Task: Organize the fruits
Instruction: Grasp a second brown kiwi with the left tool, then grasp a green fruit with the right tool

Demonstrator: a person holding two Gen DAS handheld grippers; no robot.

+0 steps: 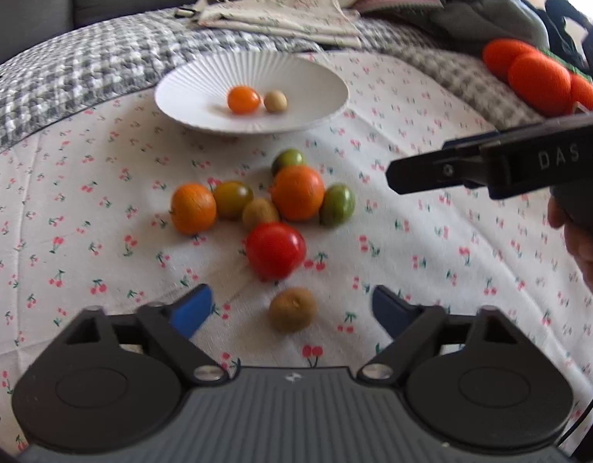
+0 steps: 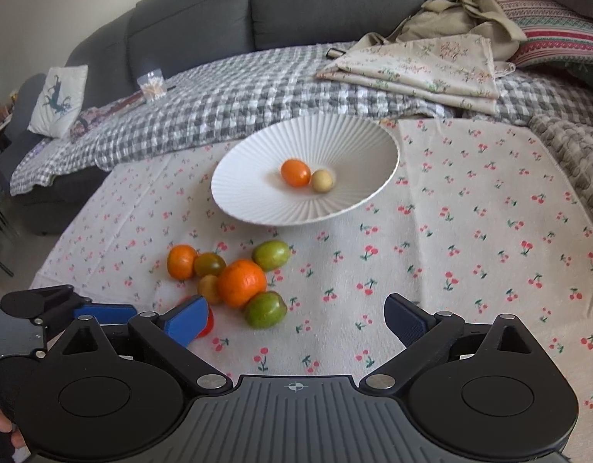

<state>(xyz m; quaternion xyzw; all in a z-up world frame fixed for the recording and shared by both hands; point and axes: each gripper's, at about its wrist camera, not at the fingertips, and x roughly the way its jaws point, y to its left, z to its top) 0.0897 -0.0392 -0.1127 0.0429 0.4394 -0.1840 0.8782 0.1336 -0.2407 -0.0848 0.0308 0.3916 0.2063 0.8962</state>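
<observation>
Left hand-held gripper (image 1: 292,308) spread wide, empty, straddling a brown kiwi (image 1: 292,314). Right hand-held gripper (image 2: 296,322) likewise wide apart, gripping nothing, near the fruit pile (image 2: 234,279). Two fruits in the white bowl (image 2: 257,200).

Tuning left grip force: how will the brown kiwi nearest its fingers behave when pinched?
The kiwi looks round, so it may roll on the cloth if nudged. Its skin looks matte, so probably not slippery. It sits apart from the red tomato, between the open left gripper fingers.

- Left gripper (image 1: 292,310): jaws spread wide, nothing between its blue pads, aimed toward 12 o'clock.
- Right gripper (image 2: 296,324): jaws spread wide, likewise holding nothing; in the left wrist view it enters from 3 o'clock.
</observation>
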